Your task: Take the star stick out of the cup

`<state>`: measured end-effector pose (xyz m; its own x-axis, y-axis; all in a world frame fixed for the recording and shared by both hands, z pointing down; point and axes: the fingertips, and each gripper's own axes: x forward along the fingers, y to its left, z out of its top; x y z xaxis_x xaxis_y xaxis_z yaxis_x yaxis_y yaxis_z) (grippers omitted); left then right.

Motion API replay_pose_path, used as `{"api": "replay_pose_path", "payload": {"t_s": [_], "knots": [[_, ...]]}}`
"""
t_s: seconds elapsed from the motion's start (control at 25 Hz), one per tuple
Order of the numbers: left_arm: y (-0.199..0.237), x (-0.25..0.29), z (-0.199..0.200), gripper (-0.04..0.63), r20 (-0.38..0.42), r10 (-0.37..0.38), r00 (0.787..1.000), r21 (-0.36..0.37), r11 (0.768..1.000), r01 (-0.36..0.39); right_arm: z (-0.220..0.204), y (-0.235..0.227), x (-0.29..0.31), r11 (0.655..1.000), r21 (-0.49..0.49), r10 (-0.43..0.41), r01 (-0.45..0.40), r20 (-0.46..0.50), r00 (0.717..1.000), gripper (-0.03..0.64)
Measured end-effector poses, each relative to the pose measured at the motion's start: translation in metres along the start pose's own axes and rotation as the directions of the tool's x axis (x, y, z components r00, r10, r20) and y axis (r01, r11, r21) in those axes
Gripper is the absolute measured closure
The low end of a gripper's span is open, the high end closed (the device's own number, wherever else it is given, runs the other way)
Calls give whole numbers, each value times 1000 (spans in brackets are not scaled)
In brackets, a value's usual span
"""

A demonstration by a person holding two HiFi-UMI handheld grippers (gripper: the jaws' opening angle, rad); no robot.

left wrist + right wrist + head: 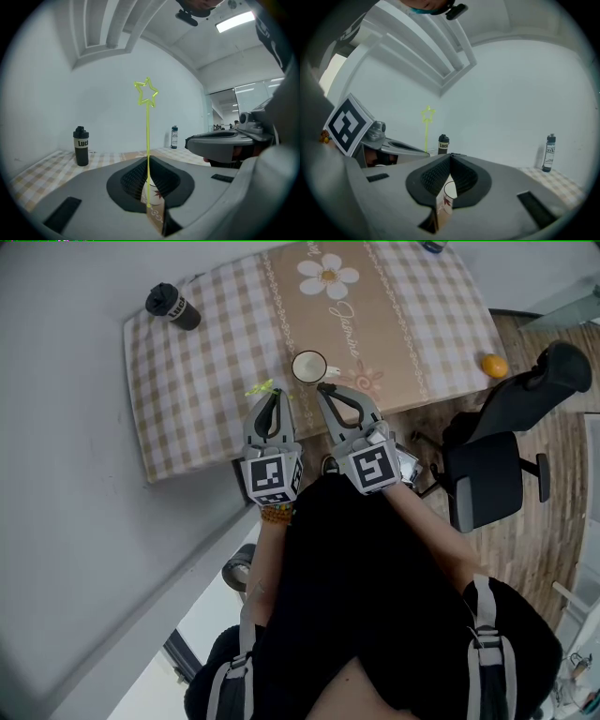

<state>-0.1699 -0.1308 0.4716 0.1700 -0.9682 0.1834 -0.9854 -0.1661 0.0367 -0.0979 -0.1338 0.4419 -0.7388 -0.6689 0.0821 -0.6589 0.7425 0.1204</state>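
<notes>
1. Both jaws of the left gripper (147,160) are pressed together on the star stick (147,131), which rises upright from between them with its yellow-green star at the top.
2. Two jaws of the right gripper (450,157) meet at their tips with nothing between them.
3. Out of the cup (309,366), the star stick (260,387) sits at the left gripper's (269,396) tips, above the table just left of the cup.
4. Near the cup's handle side are the right gripper's (324,388) tips; I cannot tell whether they touch it.
5. Each gripper view shows the white cup (153,188) (449,191) through the gap below the closed tips.
6. Farther out on the checked tablecloth (187,399), a black bottle (172,307) stands near the far left corner, and an orange (494,365) lies at the right edge.
7. Beyond that edge, an office chair (497,456) stands on the wood floor.
</notes>
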Motion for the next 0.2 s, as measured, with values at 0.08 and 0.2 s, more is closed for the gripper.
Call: {"api": "replay_pose_path", "payload": {"t_s": [0.08,0.2], "knots": [[1,3,2,580,1,2,1000,1,1000,-2,0,-3,2,1000,-3,0,0,-4,1000,611],[2,7,7,580,6,6,1000,5,1000,-6,-2,-7,5,1000,-3,1,-1,-13,1000,612]]}}
